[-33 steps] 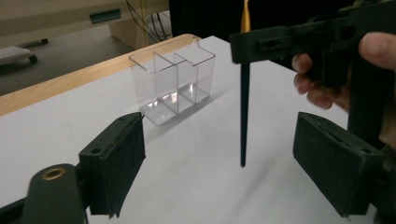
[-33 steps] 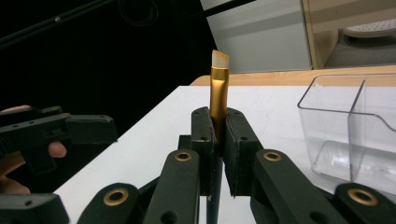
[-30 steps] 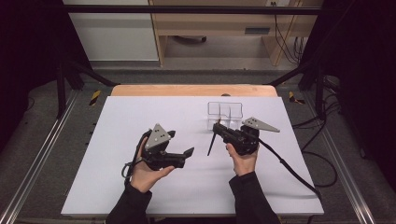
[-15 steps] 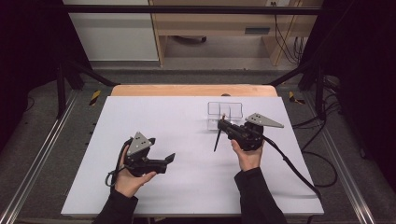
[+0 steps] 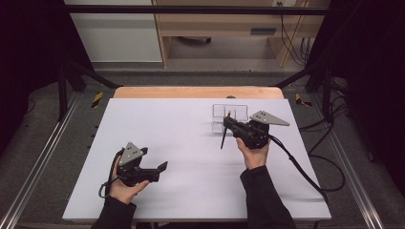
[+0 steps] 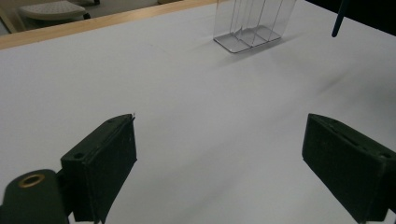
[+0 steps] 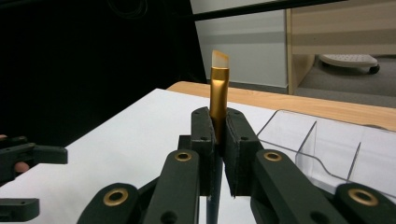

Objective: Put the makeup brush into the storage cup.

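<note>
My right gripper point(image 5: 228, 124) is shut on a thin brush point(image 5: 223, 139), just in front of a clear plastic organizer point(image 5: 230, 111) at the table's back right. In the right gripper view the brush point(image 7: 218, 88) stands upright between the jaws point(image 7: 218, 135), with a gold ferrule and a pale slanted tip, its dark handle hanging below. The organizer point(image 7: 327, 149) lies just beyond on the right. My left gripper point(image 5: 161, 169) hovers open near the front left, nothing in it. The left gripper view has its jaws point(image 6: 219, 144) wide apart over bare board, the organizer point(image 6: 252, 23) far off.
A white board point(image 5: 181, 133) covers the table, with a wooden strip point(image 5: 196, 92) along its far edge. Metal frame rails point(image 5: 43, 157) run down both sides. A cable point(image 5: 301, 167) trails from the right gripper over the board's right part.
The left gripper has pulled back and to the left, toward the front edge, still open. The right gripper keeps the brush and has barely shifted.
</note>
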`<control>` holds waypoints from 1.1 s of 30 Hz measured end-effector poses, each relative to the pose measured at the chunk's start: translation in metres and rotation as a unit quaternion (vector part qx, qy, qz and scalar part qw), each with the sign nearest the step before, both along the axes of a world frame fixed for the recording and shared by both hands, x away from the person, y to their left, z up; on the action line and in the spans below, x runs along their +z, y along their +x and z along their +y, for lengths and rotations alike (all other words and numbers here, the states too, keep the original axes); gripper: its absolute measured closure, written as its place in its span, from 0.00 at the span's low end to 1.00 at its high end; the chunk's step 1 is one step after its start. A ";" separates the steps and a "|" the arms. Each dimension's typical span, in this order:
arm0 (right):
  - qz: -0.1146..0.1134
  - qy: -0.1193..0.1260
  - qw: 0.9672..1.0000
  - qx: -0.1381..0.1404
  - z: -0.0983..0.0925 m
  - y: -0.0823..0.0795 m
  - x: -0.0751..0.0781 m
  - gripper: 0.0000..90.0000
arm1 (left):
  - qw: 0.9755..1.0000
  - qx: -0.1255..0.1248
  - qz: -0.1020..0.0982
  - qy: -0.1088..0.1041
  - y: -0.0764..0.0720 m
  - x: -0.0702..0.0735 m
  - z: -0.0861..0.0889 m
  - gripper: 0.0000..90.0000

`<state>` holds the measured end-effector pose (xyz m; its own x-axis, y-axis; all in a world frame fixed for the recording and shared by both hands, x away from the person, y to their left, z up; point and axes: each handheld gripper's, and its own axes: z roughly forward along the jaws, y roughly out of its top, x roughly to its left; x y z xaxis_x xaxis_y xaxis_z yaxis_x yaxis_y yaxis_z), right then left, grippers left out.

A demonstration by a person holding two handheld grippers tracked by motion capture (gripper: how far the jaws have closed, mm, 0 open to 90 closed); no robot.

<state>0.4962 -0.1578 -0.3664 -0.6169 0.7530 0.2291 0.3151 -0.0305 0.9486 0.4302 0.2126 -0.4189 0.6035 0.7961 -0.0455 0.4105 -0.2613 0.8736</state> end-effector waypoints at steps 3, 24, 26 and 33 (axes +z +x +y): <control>-0.006 -0.004 1.000 -0.002 0.003 0.006 0.003 0.93 | 1.000 0.005 -0.003 0.008 0.000 -0.001 0.005 0.10; -0.029 -0.020 0.999 -0.029 0.012 0.032 0.021 0.93 | 0.999 0.025 -0.004 0.019 0.004 -0.001 0.025 0.10; -0.031 -0.020 0.999 -0.032 0.011 0.034 0.022 0.93 | 0.999 0.024 -0.002 0.023 0.004 -0.002 0.024 0.10; -0.039 -0.018 0.998 -0.045 0.011 0.044 0.027 0.93 | 0.999 0.023 -0.001 0.025 0.004 -0.002 0.024 0.10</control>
<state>0.5400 -0.1463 -0.3395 -0.5607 0.8135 0.1543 0.2381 -0.0200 0.9710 0.4345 0.2367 -0.4209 0.5660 0.8244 -0.0033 0.4208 -0.2854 0.8611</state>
